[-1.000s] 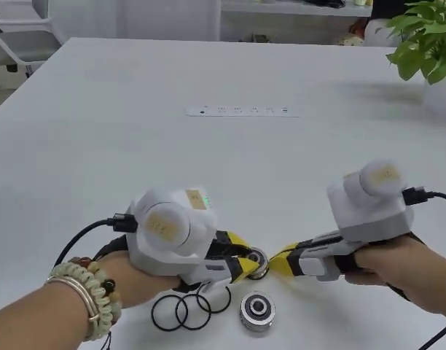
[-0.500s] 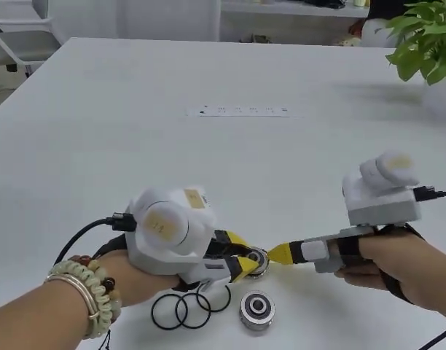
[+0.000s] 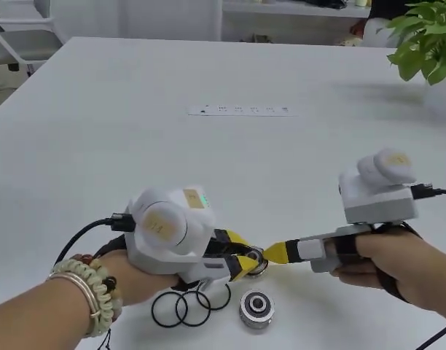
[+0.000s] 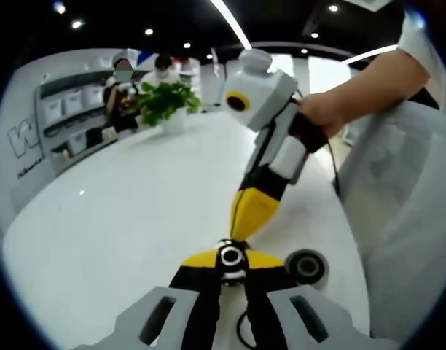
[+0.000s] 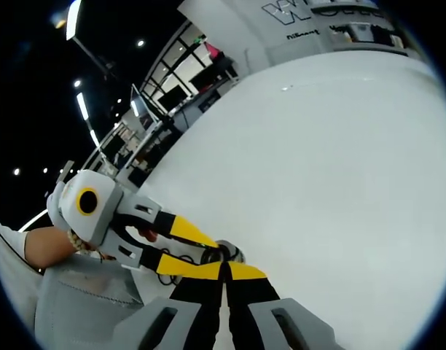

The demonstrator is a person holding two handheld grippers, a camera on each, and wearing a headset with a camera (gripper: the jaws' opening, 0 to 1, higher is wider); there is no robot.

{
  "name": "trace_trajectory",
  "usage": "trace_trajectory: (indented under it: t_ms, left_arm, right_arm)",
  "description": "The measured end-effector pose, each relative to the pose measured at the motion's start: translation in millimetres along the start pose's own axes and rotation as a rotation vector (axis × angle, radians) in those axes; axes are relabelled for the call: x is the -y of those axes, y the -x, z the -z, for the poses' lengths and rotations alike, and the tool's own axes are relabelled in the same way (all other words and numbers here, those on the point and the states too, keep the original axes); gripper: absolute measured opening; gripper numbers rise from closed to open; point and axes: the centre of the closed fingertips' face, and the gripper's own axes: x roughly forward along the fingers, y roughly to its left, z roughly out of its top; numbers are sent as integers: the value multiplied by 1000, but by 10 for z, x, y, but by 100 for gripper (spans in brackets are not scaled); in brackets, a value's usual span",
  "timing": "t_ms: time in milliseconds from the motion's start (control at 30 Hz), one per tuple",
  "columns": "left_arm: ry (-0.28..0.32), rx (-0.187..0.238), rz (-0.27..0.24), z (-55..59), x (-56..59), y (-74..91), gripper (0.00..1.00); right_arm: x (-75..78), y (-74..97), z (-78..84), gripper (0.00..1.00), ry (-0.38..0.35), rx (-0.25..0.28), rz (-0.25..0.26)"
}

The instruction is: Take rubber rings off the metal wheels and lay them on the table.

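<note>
You are working on a broad white table, seen here from the head view. A leafy plant stands at its far edge, at 1 o'clock from you. A flat white power strip lies at 12 o'clock, well apart from the work.

Your left gripper sits low at 6 o'clock and points toward 3 o'clock. Its jaws are clamped on a metal wheel, one yellow tip on each side, holding it just above the tabletop. The beaded bracelets on your left wrist sit at 8 o'clock.

Your right gripper comes in from 3 o'clock. Its jaws are pressed together into a single yellow point. In the right gripper view that point touches the rim of the held wheel. Whether anything thin is pinched between the tips, you cannot tell.

Three black rubber rings lie flat on the table at 7 o'clock from the held wheel, overlapping one another and partly under your left gripper. A second wheel rests flat on the table at 6 o'clock from the held one, just beside the rings on their 3 o'clock side.
</note>
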Motion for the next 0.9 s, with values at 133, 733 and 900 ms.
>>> trace_trajectory:
  t_ms: [133,733,900]
  left_arm:
    - [0,-1,-4,0,-3,3,12]
    - [14,12,-2,-3,-6,2,12]
    - [16,16,1,-2,-8,2,13]
  right_arm:
    - [-8,-1,-14,0,6,4,-1]
    - [-28,-7,-51,0,39,7,-14]
    - [-32,-6,-62,0,38,12,-19]
